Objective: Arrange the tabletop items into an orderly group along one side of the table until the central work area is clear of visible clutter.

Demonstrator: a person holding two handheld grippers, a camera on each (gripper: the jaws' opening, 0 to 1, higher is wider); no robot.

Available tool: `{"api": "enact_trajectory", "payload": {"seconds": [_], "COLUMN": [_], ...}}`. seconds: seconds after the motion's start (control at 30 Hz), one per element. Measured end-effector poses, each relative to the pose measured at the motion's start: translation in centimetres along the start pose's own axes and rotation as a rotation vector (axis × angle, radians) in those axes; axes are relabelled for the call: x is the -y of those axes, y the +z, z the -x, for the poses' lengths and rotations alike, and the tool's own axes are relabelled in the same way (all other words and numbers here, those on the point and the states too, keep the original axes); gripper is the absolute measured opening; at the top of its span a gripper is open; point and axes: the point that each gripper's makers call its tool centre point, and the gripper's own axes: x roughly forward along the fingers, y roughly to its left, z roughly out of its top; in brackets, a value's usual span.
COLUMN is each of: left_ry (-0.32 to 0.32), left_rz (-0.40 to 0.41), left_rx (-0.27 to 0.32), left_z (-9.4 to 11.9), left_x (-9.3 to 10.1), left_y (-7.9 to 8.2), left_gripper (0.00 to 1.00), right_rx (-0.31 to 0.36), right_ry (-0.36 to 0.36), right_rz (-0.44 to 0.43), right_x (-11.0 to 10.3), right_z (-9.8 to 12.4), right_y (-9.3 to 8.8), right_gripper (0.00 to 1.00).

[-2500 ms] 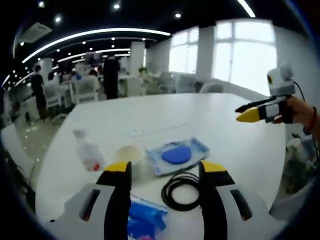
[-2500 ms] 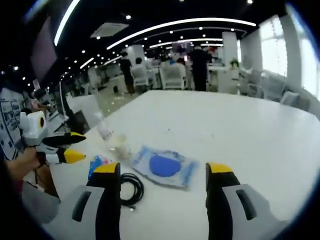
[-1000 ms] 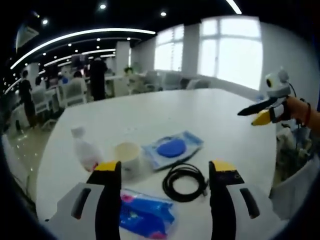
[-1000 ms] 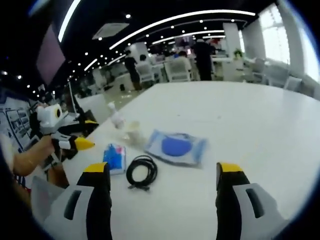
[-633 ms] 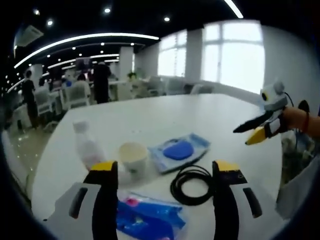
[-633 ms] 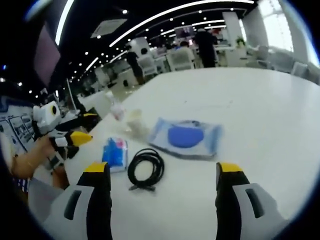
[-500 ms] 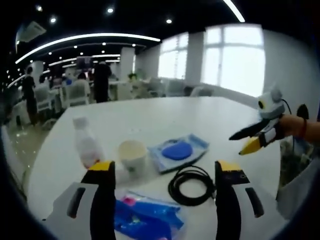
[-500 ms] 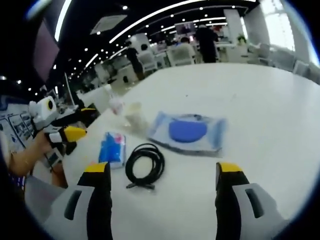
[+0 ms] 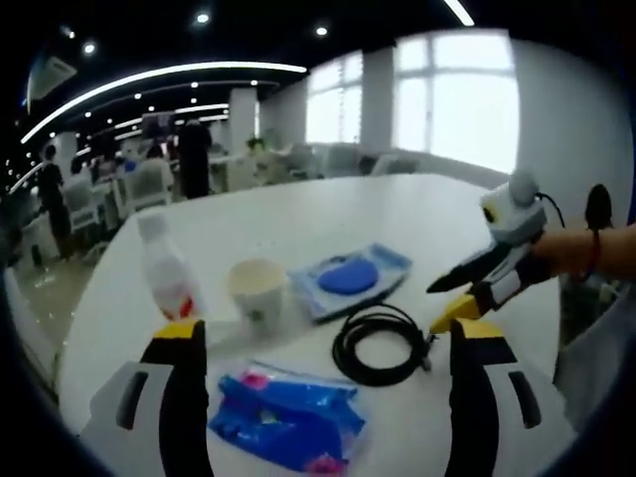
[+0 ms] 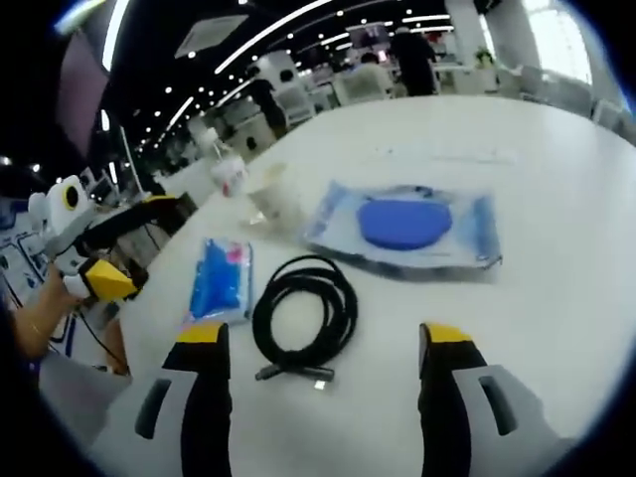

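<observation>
On the white table (image 9: 328, 214) lie a black cable coil (image 9: 380, 343), a blue packet (image 9: 288, 417), a clear pouch holding a blue disc (image 9: 348, 278), a paper cup (image 9: 256, 290) and a small plastic bottle (image 9: 164, 268). My left gripper (image 9: 328, 333) is open, just short of the packet and the coil. My right gripper (image 9: 462, 288) comes in from the right, open, beside the coil. In the right gripper view the right gripper (image 10: 323, 336) is open over the cable coil (image 10: 303, 313), with the blue packet (image 10: 219, 278), pouch (image 10: 407, 227), cup (image 10: 273, 194) and bottle (image 10: 231, 174) beyond. The left gripper (image 10: 109, 248) hangs open at the left.
The far half of the table (image 10: 556, 149) is bare white surface. Past it are office chairs (image 9: 149, 184), other tables and standing people (image 9: 194, 154). Bright windows (image 9: 452, 94) line the far wall. A hand and wrist (image 9: 586, 248) hold the right gripper.
Both views have drawn closer to the items. The right gripper has dropped and moved in towards the cable coil. The items lie where they were.
</observation>
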Motion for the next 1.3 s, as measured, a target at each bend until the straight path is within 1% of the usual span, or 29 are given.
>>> {"api": "enact_trajectory", "payload": {"seconds": [0.1,0.23,0.27,0.3,0.33,0.37,0.4,0.47,0.53,0.67,0.73,0.77,0.8,0.83,0.9,1.0,1.07,1.27,1.3], "left_ry": [0.005,0.013,0.014,0.021,0.028,0.026,0.030,0.030,0.036,0.044,0.043,0.042,0.041,0.044,0.044,0.037,0.038,0.035,0.036], "left_rz": [-0.012,-0.016,-0.012,-0.005,-0.001,-0.002,0.004,0.030,0.038,0.014,0.004,-0.002,-0.009,-0.017,-0.032,-0.038,-0.031,-0.016,-0.019], "left_rx": [-0.016,-0.025,-0.028,-0.035,-0.052,-0.055,-0.044,-0.029,-0.030,-0.025,-0.026,-0.026,-0.027,-0.028,-0.027,-0.016,-0.024,-0.021,-0.022], "left_z": [0.1,0.6,0.8,1.0,1.2,1.3,1.6,2.0,2.3,2.8,3.0,3.0,3.0,2.9,3.0,3.1,3.1,2.9,3.0], "left_x": [0.0,0.2,0.2,0.2,0.1,0.2,0.2,0.3,0.3,0.3,0.4,0.3,0.3,0.1,-0.2,-0.5,-0.5,-0.7,-0.8], "left_y": [-0.3,-0.5,-0.5,-0.6,-0.8,-0.8,-0.7,-0.5,-0.4,-0.4,-0.5,-0.5,-0.5,-0.6,-0.5,-0.3,-0.4,-0.2,-0.1], "left_gripper": [0.99,0.99,0.99,0.99,0.99,0.99,0.99,0.99,0.99,0.99,0.99,0.99,0.99,0.99,0.99,0.99,0.99,0.98,0.98], "right_rx": [-0.022,-0.029,-0.036,-0.035,-0.032,-0.030,-0.034,-0.036,-0.041,-0.062,-0.065,-0.079,-0.066,-0.070,-0.075,-0.072,-0.067,-0.084,-0.095], "right_ry": [-0.022,-0.037,-0.049,-0.082,-0.085,-0.090,-0.106,-0.109,-0.117,-0.158,-0.166,-0.183,-0.187,-0.210,-0.222,-0.234,-0.266,-0.334,-0.341], "right_rz": [0.031,0.012,0.003,-0.007,-0.007,-0.006,-0.010,-0.009,-0.022,-0.043,-0.052,-0.063,-0.063,-0.079,-0.114,-0.161,-0.182,-0.216,-0.204], "right_x": [0.0,-0.2,-0.1,0.1,0.1,0.0,0.0,-0.3,-0.3,-0.1,-0.1,0.1,0.2,0.5,0.6,0.5,0.9,1.7,1.8], "right_z": [-0.7,-1.4,-1.5,-1.6,-1.7,-1.8,-1.9,-2.1,-2.2,-2.4,-2.5,-2.5,-2.6,-2.4,-2.4,-2.5,-2.5,-2.3,-2.2], "right_y": [-0.6,-1.0,-1.2,-1.2,-1.2,-1.2,-1.3,-1.3,-1.4,-2.0,-2.1,-2.5,-2.3,-2.3,-2.4,-2.4,-2.4,-2.6,-2.7], "right_gripper": [0.74,0.68,0.66,0.65,0.64,0.63,0.62,0.60,0.56,0.47,0.42,0.39,0.36,0.32,0.27,0.23,0.21,0.12,0.11]}}
